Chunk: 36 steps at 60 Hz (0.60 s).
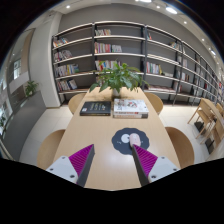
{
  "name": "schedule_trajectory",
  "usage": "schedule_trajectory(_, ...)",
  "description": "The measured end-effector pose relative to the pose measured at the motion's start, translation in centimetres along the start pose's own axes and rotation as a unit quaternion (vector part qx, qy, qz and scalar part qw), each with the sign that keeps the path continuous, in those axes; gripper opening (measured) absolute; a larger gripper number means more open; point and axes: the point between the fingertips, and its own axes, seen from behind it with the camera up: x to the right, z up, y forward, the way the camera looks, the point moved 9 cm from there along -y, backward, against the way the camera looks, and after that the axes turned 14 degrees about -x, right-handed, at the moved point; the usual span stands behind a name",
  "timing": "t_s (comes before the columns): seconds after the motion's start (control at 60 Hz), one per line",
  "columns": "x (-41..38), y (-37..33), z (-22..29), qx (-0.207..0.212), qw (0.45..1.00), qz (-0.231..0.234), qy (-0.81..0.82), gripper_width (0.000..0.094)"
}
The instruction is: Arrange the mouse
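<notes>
A white mouse [133, 137] lies on a round dark mouse pad [127, 141] on a long light wooden table [105, 130]. The pad also shows a small white mark [124, 139] left of the mouse. My gripper [112, 158] hovers above the near part of the table, open, with nothing between its magenta pads [78, 157]. The mouse and pad sit just ahead of the right finger [146, 162], slightly beyond its tip.
A potted green plant [119, 76] stands at the table's far end, with a dark book [97, 107] and a lighter book [129, 106] in front of it. Chairs [182, 143] flank the table. Tall bookshelves [120, 55] line the back wall.
</notes>
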Motion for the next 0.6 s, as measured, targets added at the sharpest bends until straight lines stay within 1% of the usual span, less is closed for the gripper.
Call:
schedule_trajectory(0.117,-0.7,-1.3,-4.0,-0.020,1.000,-0.005,-0.001,0.0750)
schedule_trajectory(0.25,-1.5,-2.7,-7.0,-0.037,0.999,-0.014,-0.012,0.0752)
schedule_trajectory(0.383,-2.3,-3.7,-8.5,-0.041,0.999,-0.016,-0.013,0.0754)
schedule_trajectory(0.6,-3.0,-5.2,-9.2,-0.044,0.999,-0.001,-0.015,0.0752)
